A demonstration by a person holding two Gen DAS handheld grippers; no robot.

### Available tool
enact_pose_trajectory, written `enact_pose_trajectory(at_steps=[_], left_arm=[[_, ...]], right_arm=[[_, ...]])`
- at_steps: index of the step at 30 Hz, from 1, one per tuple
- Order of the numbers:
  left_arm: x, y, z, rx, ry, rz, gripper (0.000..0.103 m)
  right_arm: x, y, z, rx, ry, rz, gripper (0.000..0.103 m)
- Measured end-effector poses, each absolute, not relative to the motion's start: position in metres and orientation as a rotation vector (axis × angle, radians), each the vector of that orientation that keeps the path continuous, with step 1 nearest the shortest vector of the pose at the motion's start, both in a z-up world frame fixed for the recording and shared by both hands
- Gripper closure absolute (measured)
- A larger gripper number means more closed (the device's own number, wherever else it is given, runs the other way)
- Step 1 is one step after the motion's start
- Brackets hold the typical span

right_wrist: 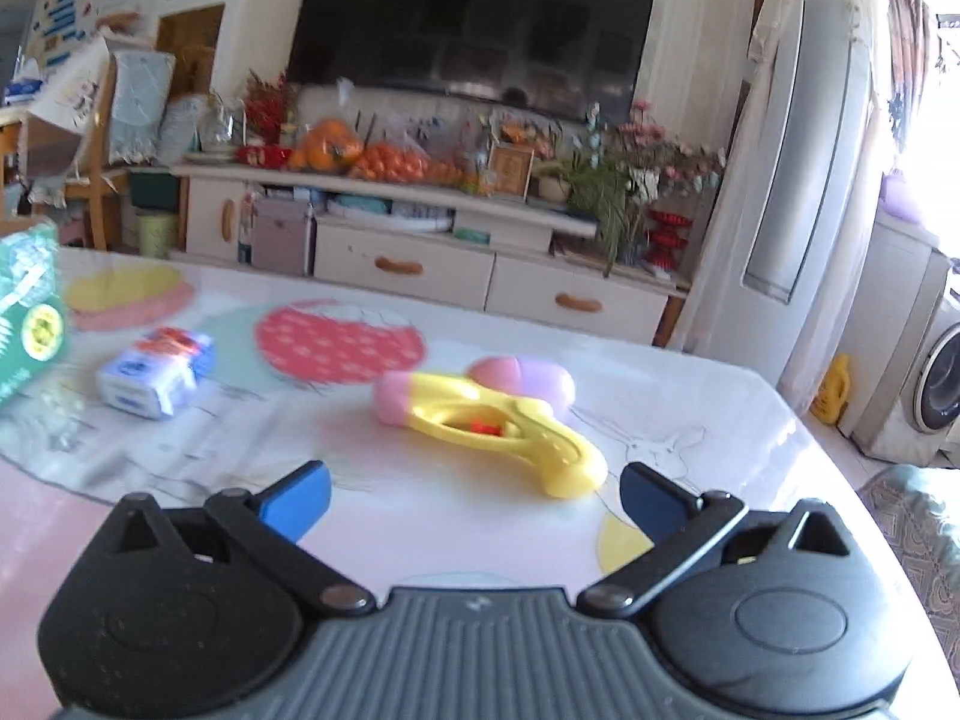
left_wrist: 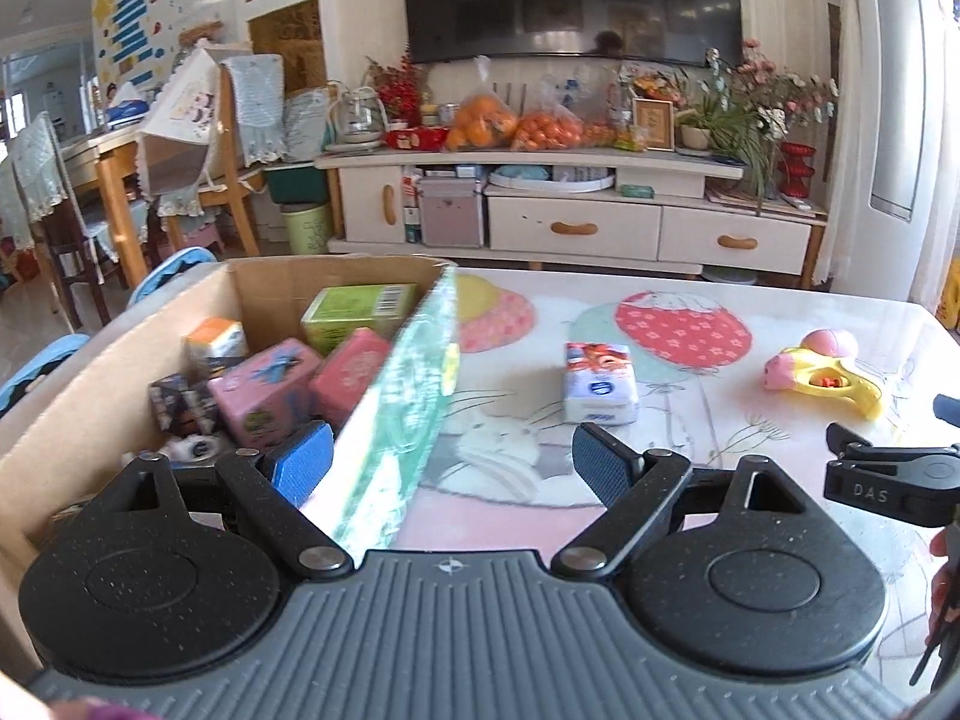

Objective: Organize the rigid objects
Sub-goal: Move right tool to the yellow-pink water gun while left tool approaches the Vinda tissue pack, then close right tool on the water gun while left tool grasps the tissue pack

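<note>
My left gripper (left_wrist: 450, 462) is open. A green flat box (left_wrist: 402, 414) stands tilted between its fingers, leaning against the left pad at the right wall of the cardboard box (left_wrist: 90, 384); it is blurred. It also shows in the right wrist view (right_wrist: 30, 306). The cardboard box holds a pink box (left_wrist: 264, 390), a red box (left_wrist: 351, 372), a green box (left_wrist: 360, 312) and other small items. My right gripper (right_wrist: 474, 498) is open and empty, just in front of a yellow and pink toy gun (right_wrist: 492, 420). A white tissue pack (right_wrist: 156, 378) lies on the table.
The table (right_wrist: 420, 540) has a cartoon-print cover. The toy gun (left_wrist: 822, 372) and tissue pack (left_wrist: 600, 384) lie right of the box. The right gripper's tip (left_wrist: 888, 474) shows at the right edge. A TV cabinet (left_wrist: 570, 222) stands beyond the table.
</note>
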State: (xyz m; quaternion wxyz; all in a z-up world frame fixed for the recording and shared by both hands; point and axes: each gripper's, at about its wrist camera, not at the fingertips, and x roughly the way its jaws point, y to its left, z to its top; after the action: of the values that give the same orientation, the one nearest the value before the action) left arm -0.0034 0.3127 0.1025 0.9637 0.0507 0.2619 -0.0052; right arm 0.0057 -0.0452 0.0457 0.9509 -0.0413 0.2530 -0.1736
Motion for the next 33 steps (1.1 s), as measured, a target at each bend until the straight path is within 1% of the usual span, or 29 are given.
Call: enact_pose_trajectory(at_steps=[7, 19, 30, 32, 33], left_arm=[[0.028, 0.288, 0.089, 0.093, 0.532, -0.101, 0.0], [0.105, 0.259, 0.046, 0.081, 0.649, -0.213, 0.0], [0.136, 0.246, 0.028, 0.095, 0.689, -0.219, 0.0], [0.139, 0.245, 0.026, 0.104, 0.694, -0.22, 0.0], [0.138, 0.245, 0.027, 0.113, 0.694, -0.217, 0.002]], right_arm=[[0.031, -0.075, 0.03, -0.083, 0.574, -0.34, 0.001], [0.058, -0.104, 0.023, -0.037, 0.625, -0.244, 0.001], [0.075, -0.128, 0.024, 0.042, 0.648, -0.156, 0.001], [0.076, -0.127, 0.024, 0.032, 0.647, -0.148, 0.004], [0.076, -0.127, 0.024, 0.032, 0.649, -0.139, 0.006]])
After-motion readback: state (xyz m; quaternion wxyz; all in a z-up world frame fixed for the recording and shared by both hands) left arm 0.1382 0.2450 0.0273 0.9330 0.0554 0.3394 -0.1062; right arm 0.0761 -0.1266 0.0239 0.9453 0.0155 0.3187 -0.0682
